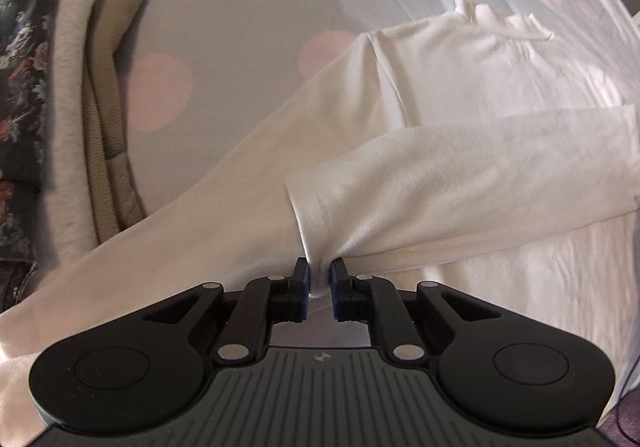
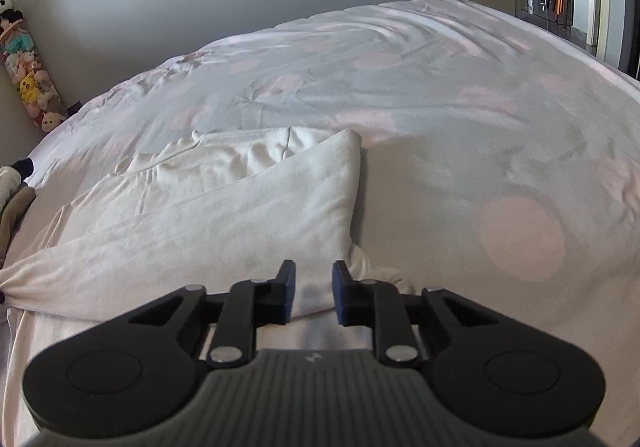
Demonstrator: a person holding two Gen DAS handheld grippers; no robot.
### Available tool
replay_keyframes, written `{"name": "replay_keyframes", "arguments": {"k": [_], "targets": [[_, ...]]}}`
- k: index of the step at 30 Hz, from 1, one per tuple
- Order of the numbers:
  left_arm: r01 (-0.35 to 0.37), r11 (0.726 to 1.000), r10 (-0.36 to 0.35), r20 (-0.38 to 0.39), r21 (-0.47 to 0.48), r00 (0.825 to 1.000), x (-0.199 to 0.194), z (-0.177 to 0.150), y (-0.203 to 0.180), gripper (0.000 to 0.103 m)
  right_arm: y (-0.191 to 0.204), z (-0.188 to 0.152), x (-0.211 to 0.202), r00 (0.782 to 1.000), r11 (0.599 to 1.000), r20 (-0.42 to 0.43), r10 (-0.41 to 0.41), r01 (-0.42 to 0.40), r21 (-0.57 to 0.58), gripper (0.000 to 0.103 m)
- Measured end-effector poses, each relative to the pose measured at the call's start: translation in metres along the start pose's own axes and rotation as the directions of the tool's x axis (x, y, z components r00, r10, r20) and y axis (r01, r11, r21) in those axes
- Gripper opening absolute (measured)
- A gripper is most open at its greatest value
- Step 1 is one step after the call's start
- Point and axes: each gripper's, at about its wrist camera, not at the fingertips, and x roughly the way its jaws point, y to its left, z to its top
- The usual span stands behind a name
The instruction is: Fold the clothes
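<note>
1. At the far left of your left wrist view, a stack of folded clothes (image 1: 60,95) is lying on the bed: a dark floral piece, a cream piece and an olive-tan ribbed piece, side by side.
2. Just right of that stack, the pale bedsheet with large pink dots (image 1: 248,31) is showing bare between the stack and the garment.
3. You are working on a cream-white soft long-sleeved top (image 1: 400,95), which is lying spread across the bed, its collar toward the far side and one sleeve folded over the body.
4. Your left hand-held gripper (image 1: 319,283) is pointing down at the cuff end of that folded sleeve, and its blue-padded jaws are pinching a bunched fold of the cuff fabric between them.
5. In your right wrist view, soft toys (image 2: 28,75) are piled at the far left against the grey wall.
6. The same top (image 2: 208,215) is filling the left and centre of that view, with a folded edge running up toward the collar.
7. Your right hand-held gripper (image 2: 314,293) is sitting at the top's near right corner; white fabric is lying between its narrowly parted jaws, but you cannot tell whether the pads are pressing on it.
8. To the right, the dotted bedsheet (image 2: 520,239) is lying uncovered.
</note>
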Motion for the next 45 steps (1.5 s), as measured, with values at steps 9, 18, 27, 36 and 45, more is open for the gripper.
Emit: {"name": "replay_keyframes", "arguments": {"k": [9, 18, 27, 36, 45], "targets": [[-0.174, 0.981, 0.17, 0.056, 0.083, 0.984, -0.022, -0.007, -0.023, 0.046, -0.038, -0.002, -0.006, 0.996, 0.994, -0.028, -0.089, 0.091, 0.066, 0.009], [-0.197, 0.973, 0.174, 0.179, 0.119, 0.968, -0.053, 0.012, -0.067, 0.046, -0.07, 0.005, -0.029, 0.999, 0.973, 0.038, -0.023, 0.013, 0.23, 0.015], [-0.055, 0.903, -0.024, 0.179, 0.427, 0.984, -0.047, 0.065, -0.211, 0.046, -0.039, 0.008, -0.02, 0.998, 0.999, -0.048, -0.042, 0.041, -0.022, 0.032], [0.068, 0.695, -0.194, 0.096, 0.716, 0.976, -0.016, 0.118, -0.355, 0.046, -0.046, 0.017, -0.016, 0.996, 0.994, -0.093, -0.012, 0.002, -0.11, 0.032], [0.129, 0.558, -0.211, -0.01, 0.82, 0.977, 0.026, 0.15, -0.415, 0.047, -0.027, 0.02, -0.001, 0.992, 0.969, -0.126, 0.007, -0.038, -0.245, 0.031]]}}
